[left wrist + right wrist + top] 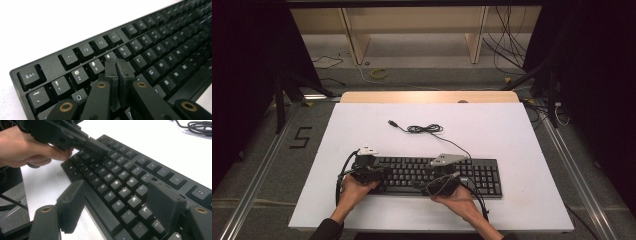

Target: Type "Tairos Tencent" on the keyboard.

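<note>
1. A black keyboard (pixel 437 176) lies flat on the white table (pixel 512 135), at about 6 o'clock of the tabletop, near the person's edge, with its long side running from 9 to 3 o'clock.
2. The keyboard's cable (pixel 427 129) runs off from its far edge toward 12 o'clock, where it lies in a loose coil with the plug at the coil's 10 o'clock.
3. The left hand-held gripper (pixel 379 172) sits over the keyboard's 9 o'clock end, carried by the person's left hand (pixel 354 187).
4. In the left gripper view its jaws are clenched, pad against pad, with nothing between them; the closed tips (pixel 117 67) rest down on the keys just below the number row, close to the 3 and 4 keys. The Esc key (pixel 31 76) lies at 9 o'clock of them.
5. In the right gripper view that same gripper (pixel 100 151) comes in from 10 o'clock, its tip low on the letter keys at the keyboard's far end.
6. The right hand-held gripper (pixel 444 182) hangs at the keyboard's middle, near its front edge, carried by the right hand (pixel 459 200).
7. Its jaws stand released and wide apart: one pad (pixel 71 205) is off the front edge by the space bar, the other (pixel 165 203) over the keys beside L. Whether either pad touches the keyboard I cannot tell.
</note>
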Action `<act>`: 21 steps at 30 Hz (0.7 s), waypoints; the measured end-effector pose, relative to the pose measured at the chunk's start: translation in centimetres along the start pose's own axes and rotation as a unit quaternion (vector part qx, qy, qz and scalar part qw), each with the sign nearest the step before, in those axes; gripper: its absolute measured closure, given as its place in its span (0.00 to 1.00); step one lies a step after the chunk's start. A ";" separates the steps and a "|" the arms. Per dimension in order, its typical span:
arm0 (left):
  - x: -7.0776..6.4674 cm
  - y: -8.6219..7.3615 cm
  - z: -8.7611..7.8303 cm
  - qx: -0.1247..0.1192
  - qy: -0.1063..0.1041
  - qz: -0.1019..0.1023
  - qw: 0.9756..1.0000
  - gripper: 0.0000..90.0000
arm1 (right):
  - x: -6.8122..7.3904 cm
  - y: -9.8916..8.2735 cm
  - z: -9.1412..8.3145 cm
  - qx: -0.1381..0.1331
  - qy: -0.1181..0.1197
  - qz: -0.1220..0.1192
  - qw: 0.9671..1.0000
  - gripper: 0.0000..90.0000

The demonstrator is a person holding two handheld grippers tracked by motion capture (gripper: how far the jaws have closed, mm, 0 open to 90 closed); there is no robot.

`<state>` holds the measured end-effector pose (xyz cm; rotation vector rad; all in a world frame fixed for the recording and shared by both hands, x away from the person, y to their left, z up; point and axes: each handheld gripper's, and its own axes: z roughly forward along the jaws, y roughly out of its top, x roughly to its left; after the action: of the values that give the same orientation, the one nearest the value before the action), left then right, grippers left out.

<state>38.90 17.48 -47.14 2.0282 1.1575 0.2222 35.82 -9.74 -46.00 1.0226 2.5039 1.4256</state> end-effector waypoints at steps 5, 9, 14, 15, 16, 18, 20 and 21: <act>0.0 0.0 -0.8 -0.020 -0.011 -0.004 1.000 0.90 | 0.1 0.0 0.0 -0.001 0.001 -0.002 1.000 0.39; 0.0 -0.2 -1.3 -0.027 -0.022 -0.008 0.999 0.84 | 0.0 0.1 0.1 -0.003 0.001 -0.005 1.000 0.45; 0.0 -0.6 -1.9 -0.038 -0.032 -0.015 0.999 0.76 | 0.1 0.3 0.3 0.000 0.001 -0.008 1.000 0.55; 0.0 -0.7 -2.1 -0.039 -0.031 -0.016 0.999 0.74 | 0.1 0.3 0.3 0.001 0.001 -0.009 1.000 0.57; -0.1 -0.8 -2.2 -0.041 -0.032 -0.016 0.999 0.72 | 0.1 0.3 0.4 0.001 0.001 -0.010 1.000 0.59; -0.1 -0.9 -2.5 -0.046 -0.035 -0.018 0.998 0.70 | 0.2 0.4 0.5 0.004 0.001 -0.010 1.000 0.64; -0.1 -1.0 -2.8 -0.049 -0.036 -0.021 0.998 0.66 | 0.2 0.5 0.6 0.005 0.001 -0.014 1.000 0.68; -0.2 -1.1 -2.9 -0.053 -0.037 -0.023 0.998 0.66 | 0.3 0.5 0.7 0.006 0.001 -0.013 1.000 0.69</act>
<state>36.64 19.22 -45.84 1.8992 1.1228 0.1799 36.11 -8.91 -45.89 0.9878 2.5208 1.4078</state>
